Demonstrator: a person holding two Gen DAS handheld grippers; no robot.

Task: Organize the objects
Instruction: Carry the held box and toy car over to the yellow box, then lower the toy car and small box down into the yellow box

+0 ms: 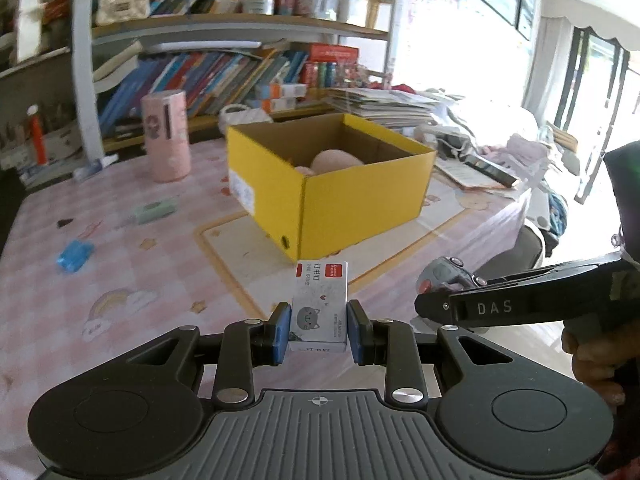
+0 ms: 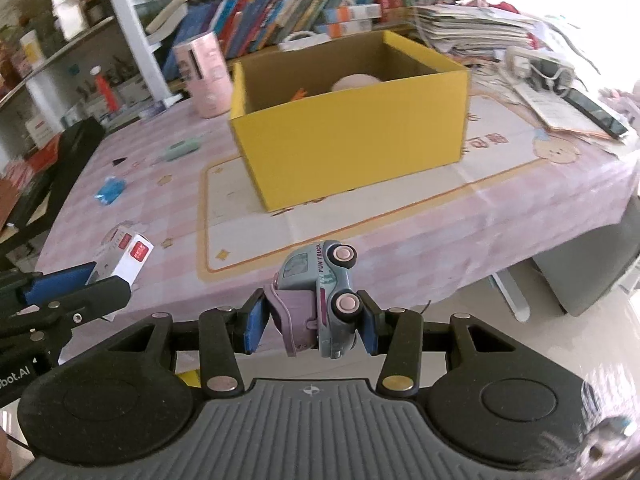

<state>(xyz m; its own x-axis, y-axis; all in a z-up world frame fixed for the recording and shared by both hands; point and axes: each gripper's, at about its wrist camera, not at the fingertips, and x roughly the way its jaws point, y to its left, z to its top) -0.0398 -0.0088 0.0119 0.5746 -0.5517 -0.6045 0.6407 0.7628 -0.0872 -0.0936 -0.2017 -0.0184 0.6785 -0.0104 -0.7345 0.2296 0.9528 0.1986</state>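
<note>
My left tongs (image 1: 319,330) are clamped on a small white staple box (image 1: 319,307) with a grey cat face and red labels, its sides pinched between the blue pads (image 1: 281,333), and I hold it above the near part of the pink checked tabletop (image 1: 120,264). My right tongs (image 2: 314,320) are clamped on a pale blue toy car (image 2: 320,300) turned on its side, pink-hubbed wheels facing right and the words FUN TRUCK readable along its body; it hangs above the near edge of the tabletop. Ahead of both sits the open yellow cardboard box (image 1: 328,184), resting partly on the cream mat with an orange border (image 2: 280,216), and a rounded pink plush thing (image 1: 334,160) lies inside it. To the left of the box stands a pink cylindrical container (image 1: 166,136), and nearer me on the cloth lie a pale green eraser-like block (image 1: 154,209) and a small blue packet (image 1: 75,255), well apart from each other. Bookshelves (image 1: 224,76) packed with leaning books run behind the tabletop, with a stack of papers (image 1: 384,104) to the right.
</note>
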